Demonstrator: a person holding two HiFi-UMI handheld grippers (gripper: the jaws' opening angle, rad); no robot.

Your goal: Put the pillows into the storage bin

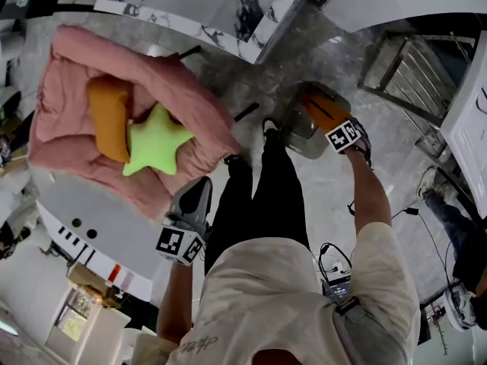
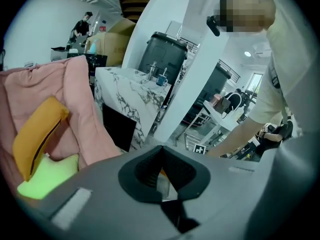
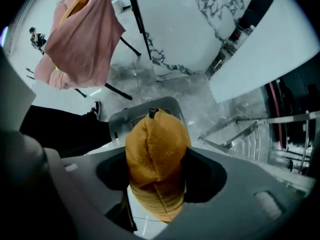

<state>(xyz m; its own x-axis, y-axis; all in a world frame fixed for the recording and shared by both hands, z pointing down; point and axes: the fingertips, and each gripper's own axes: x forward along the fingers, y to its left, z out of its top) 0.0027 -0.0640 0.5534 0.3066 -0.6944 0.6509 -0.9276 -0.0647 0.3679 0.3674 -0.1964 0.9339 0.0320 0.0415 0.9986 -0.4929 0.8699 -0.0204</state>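
No word, number or brand name can be read anywhere. One square black-and-white coded marker is carried on the grey cube of the left gripper. Another is carried on the cube of the right gripper, and that cube's marker is also caught small in the left gripper view. A faint grey script print is borne on the person's white T-shirt, too small to be made out.
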